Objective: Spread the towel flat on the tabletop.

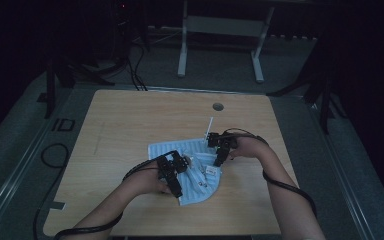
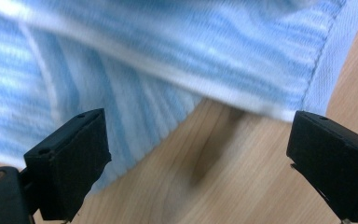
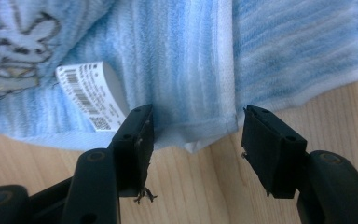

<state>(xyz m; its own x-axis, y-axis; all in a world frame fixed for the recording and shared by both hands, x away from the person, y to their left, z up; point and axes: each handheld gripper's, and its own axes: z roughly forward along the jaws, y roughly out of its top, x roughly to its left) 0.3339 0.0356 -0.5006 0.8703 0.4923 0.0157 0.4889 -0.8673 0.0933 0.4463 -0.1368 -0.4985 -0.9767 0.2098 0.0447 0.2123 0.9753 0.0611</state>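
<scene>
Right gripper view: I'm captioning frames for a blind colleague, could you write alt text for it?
A light blue striped towel lies on a wooden table, its hemmed edge just ahead of the open right tool. A white barcode label sticks out at left, beside a rabbit drawing.

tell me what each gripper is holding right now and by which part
Nothing is held. The left gripper is open at the blue striped towel edge; the right gripper is open around a towel corner, not pinching it.

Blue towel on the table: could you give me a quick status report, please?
Left gripper open, at the towel's edge. Right gripper open, towel corner between the jaws, not clamped. White label lying beside it, nothing blocking.
</scene>
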